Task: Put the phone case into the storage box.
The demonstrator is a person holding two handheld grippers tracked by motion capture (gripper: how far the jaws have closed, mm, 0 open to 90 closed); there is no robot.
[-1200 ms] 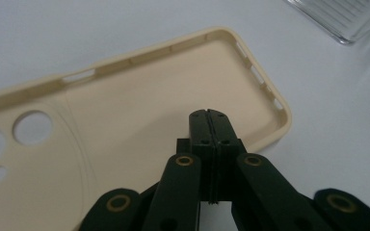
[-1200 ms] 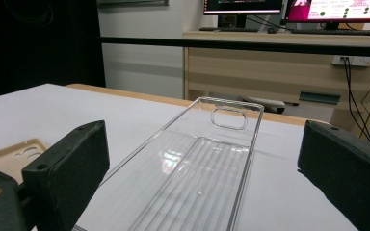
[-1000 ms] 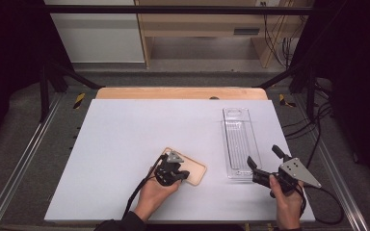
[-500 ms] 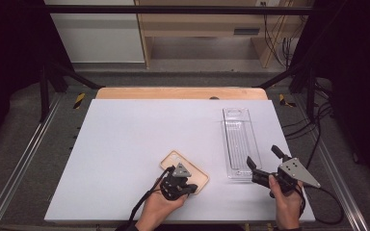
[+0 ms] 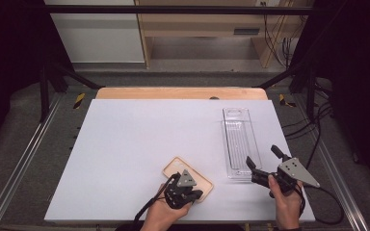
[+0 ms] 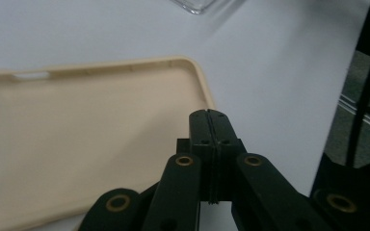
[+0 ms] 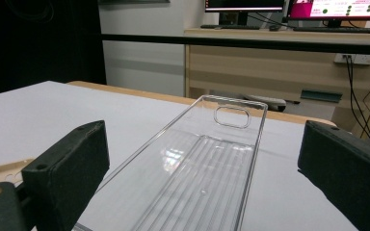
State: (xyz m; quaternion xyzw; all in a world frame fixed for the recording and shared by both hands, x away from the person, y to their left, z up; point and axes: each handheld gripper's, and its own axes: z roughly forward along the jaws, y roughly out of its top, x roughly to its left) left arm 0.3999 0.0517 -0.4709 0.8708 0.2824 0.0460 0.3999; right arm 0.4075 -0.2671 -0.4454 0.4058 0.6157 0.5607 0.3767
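A beige phone case (image 5: 177, 166) lies hollow side up near the table's front edge. My left gripper (image 5: 198, 194) rests over its near right end. Seen from the left gripper view, the two black jaws of my left gripper (image 6: 211, 126) are pressed together above the phone case (image 6: 86, 134), near its corner, with nothing between them. My right gripper (image 5: 264, 159) is held at the near end of a long clear plastic tray (image 5: 238, 137). In the right gripper view, my right gripper (image 7: 204, 168) has its jaws wide apart, with the tray (image 7: 192, 159) running away between them.
The white table top (image 5: 139, 134) has a wooden strip along its far edge. Metal rails run down both sides. A wooden desk (image 7: 279, 53) with monitors stands behind the table. Cables trail from both grippers.
My left gripper has slid to the right and toward the table's near edge, over the phone case, which seems to have shifted slightly with it. The right gripper has stayed where it was.
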